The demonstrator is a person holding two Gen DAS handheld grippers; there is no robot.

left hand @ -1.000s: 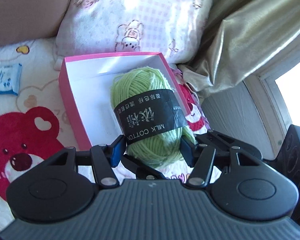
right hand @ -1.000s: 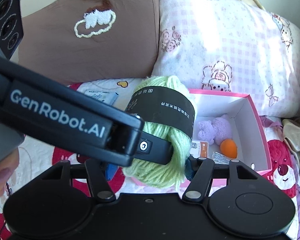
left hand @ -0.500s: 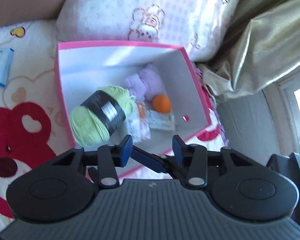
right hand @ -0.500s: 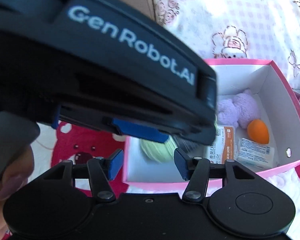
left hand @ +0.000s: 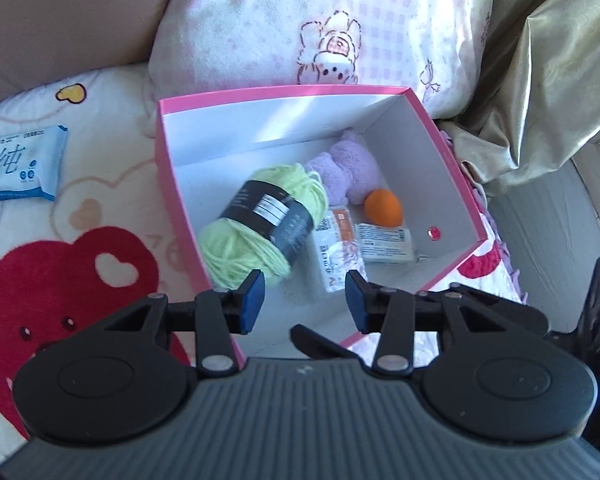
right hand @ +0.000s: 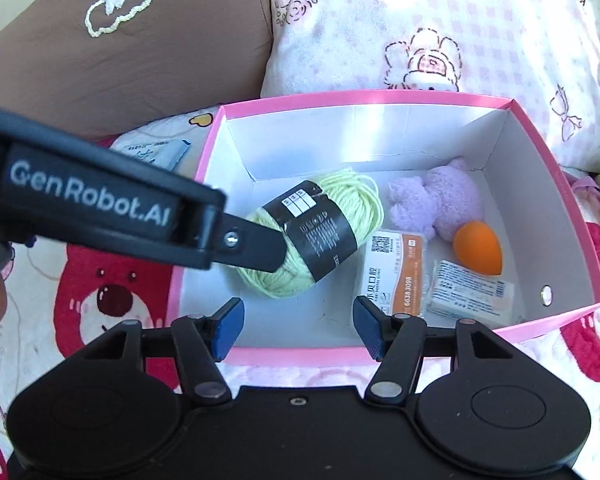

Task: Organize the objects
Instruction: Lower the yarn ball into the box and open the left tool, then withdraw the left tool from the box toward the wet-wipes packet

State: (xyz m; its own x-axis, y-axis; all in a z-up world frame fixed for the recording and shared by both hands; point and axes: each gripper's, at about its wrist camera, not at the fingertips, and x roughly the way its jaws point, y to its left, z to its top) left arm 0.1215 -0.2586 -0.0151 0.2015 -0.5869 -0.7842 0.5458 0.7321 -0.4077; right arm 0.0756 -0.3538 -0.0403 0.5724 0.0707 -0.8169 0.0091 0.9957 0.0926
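Plainly, "GenRobot.AI" is printed in white on the left gripper's black arm, which reaches across the right wrist view and partly covers the yarn. That green skein lies loose in the pink box, just ahead of both grippers; its black band carries a white sticker and small print too fine to read. Right of the yarn are a lilac plush, an orange sponge, a packet with an orange side strip, a QR code and the digits "6638 3098", and a smaller white packet. Both grippers are spread with nothing between their blue pads: the left gripper has just been closing on air, its near pad just beside the skein, and the right gripper, whose jaws have just been opening, hovers over the box's near wall. Left of the box, a blue wipes pack with one large Chinese character lies on a bear-print blanket. Beyond the box lean a brown cushion with a stitched cloud and a pink pillow; a gold curtain hangs to the right.
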